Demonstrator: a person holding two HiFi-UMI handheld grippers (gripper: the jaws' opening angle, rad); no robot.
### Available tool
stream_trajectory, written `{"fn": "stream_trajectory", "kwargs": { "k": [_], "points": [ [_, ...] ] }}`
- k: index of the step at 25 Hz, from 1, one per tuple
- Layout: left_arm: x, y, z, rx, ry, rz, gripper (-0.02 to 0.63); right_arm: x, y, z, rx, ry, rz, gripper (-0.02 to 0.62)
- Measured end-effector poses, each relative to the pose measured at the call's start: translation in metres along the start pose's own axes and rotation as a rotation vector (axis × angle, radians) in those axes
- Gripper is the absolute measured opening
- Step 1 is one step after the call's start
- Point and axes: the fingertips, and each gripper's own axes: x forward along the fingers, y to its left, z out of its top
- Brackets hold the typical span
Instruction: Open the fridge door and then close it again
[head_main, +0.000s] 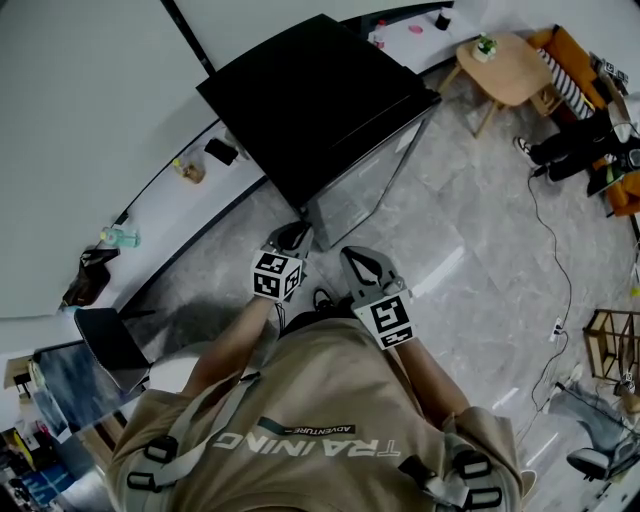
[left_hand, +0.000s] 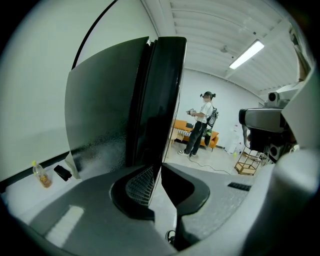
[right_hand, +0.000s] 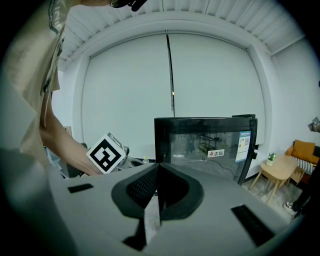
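1. Right at the tips of the left gripper (left_hand: 160, 167), the jaws are drawn in to a thin slit. The free edge of the fridge door (left_hand: 164, 100) runs straight down into it. They look nipped onto that edge, which is the natural purchase for swinging the door out.
2. Just left of that slit rises the fridge cabinet (left_hand: 100, 115). Its dark side panel meets the door along a tight seam, so the door reads as shut. By my judgement the opening pull has not begun.
3. Beside the left gripper, on its right, the right gripper (right_hand: 157, 167) has its jaws together on nothing. It sits a little short of the fridge, probably held back so it stays clear of the door's arc. The left gripper's marker cube (right_hand: 106, 152) shows just to its left, and the door's glass front stands ahead of it with a small sticker (right_hand: 216, 153) on the pane.
4. Farther off, low and to the left of the left gripper, a small bottle (left_hand: 42, 176) stands on the pale ledge (left_hand: 20, 187) along the wall. It is well apart from the door's edge and out of the way.
5. Farthest, past the right side of the door, another person (left_hand: 200, 125) stands by an orange sofa (left_hand: 182, 127) across the room — too distant, I'd say, to matter when the door swings.
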Motion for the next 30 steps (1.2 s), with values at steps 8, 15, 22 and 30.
{"fn": "stream_trajectory", "kwargs": {
  "k": [8,15,22,30],
  "points": [
    [0.001,0.000,0.001,-0.011,-0.002,0.000,0.035,0.005,-0.001,-0.001,-0.009,-0.006,0.011,0.006],
    [0.001,0.003,0.001,-0.022,-0.012,0.015,0.035,0.005,0.001,-0.002,-0.017,-0.002,0.016,0.006],
    [0.000,0.001,0.001,-0.038,-0.010,0.009,0.035,-0.005,0.001,-0.009,-0.009,0.009,0.002,0.006],
    [-0.005,-0.068,-0.016,0.041,-0.038,-0.034,0.032,-0.009,-0.003,-0.003,-0.013,-0.001,-0.027,0.006]
  ]
}}
